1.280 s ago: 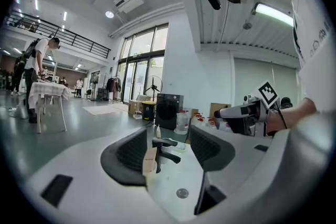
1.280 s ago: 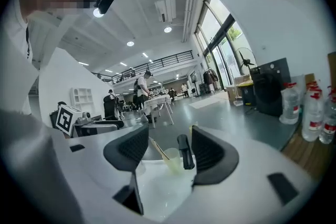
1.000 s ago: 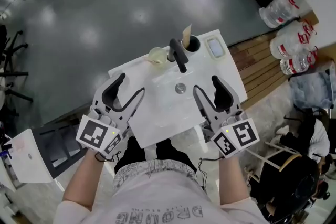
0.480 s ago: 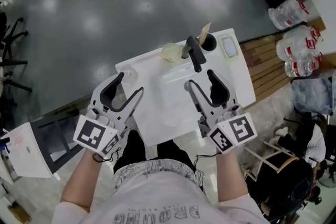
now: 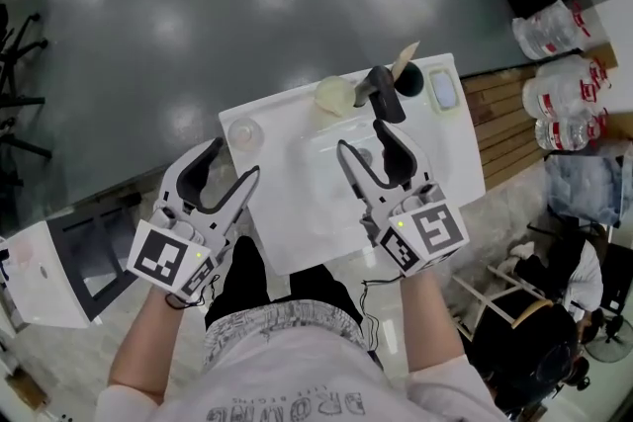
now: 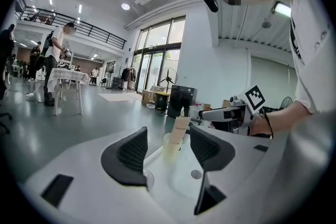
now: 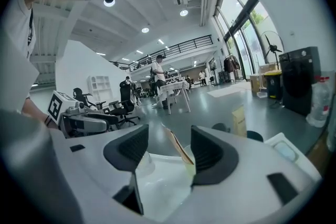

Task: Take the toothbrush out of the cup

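A pale yellowish cup stands at the back of the white sink unit, left of the black faucet. In the left gripper view the cup holds a tan wrapped toothbrush; in the right gripper view the toothbrush leans between the jaws, farther off. My right gripper is open over the basin, just short of the faucet. My left gripper is open and empty over the sink's front left corner. A dark cup right of the faucet holds another tan packet.
A small clear glass sits at the sink's back left, near my left gripper. A soap dish lies at the back right corner. Water bottles stand on wooden slats to the right. People and office chairs are far across the hall.
My right gripper has moved from the sink's right front edge forward over the basin, towards the faucet and cup. My left gripper has kept its place at the front left.
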{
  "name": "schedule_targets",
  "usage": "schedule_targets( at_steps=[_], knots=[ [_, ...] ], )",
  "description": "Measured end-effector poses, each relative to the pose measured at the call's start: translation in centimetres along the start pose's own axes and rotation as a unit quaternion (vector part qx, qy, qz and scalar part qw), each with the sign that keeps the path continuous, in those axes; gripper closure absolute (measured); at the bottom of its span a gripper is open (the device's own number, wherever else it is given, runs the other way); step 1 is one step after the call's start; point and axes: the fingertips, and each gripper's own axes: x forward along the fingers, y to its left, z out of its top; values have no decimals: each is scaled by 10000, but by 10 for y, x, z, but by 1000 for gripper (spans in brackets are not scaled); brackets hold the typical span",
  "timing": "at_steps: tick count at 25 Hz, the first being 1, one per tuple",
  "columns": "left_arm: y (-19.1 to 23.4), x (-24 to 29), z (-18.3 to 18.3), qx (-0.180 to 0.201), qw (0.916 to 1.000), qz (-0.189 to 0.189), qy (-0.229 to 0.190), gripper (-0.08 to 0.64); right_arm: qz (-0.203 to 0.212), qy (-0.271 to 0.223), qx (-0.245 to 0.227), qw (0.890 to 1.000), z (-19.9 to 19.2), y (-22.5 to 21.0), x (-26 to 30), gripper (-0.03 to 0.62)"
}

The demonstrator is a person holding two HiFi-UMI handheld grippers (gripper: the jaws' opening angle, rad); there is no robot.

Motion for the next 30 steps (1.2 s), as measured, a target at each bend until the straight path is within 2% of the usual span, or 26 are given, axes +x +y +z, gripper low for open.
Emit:
schedule_targets(
  at_steps=[14,30],
  knots=[
    [9,-17,-19,-199,9995,224,16,295,112,363,-489,9981,-27,1,37,331],
    [12,-32,-37,-409,9988,258,25,295,47,551,-768,9955,-42,-6,69,348]
  ],
)
